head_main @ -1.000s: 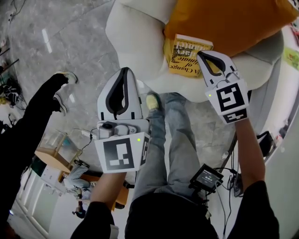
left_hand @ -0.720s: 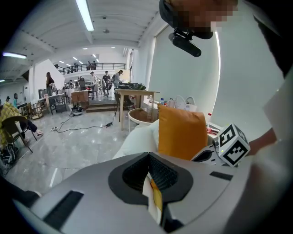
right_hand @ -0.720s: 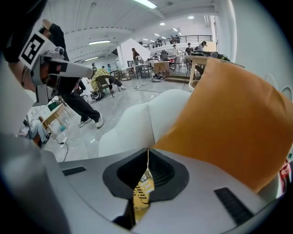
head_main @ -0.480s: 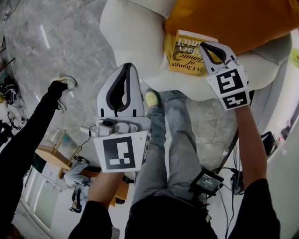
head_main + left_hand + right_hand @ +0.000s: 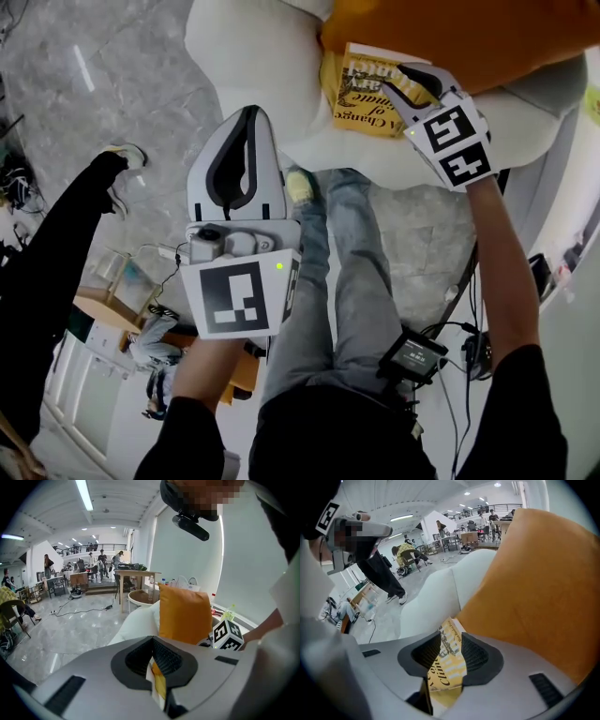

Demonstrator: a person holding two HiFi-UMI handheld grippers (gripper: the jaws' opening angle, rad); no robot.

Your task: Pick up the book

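Yellow paperback book (image 5: pixel 364 94) at white armchair's (image 5: pixel 248 56) front seat edge, against orange cushion (image 5: pixel 469 37), right gripper (image 5: pixel 405 75) jaws just been opening, book's right edge between them unclamped, left gripper (image 5: pixel 246 117) jaws closed, above open grey floor (image 5: pixel 112 84)

Right tongs (image 5: pixel 405 77) lowered, jaws just opened, book (image 5: pixel 361 98) between them

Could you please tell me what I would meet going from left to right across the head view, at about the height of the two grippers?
person in black clothing → left gripper → book → right gripper, whose jaws have just been opening, with the book showing between them.
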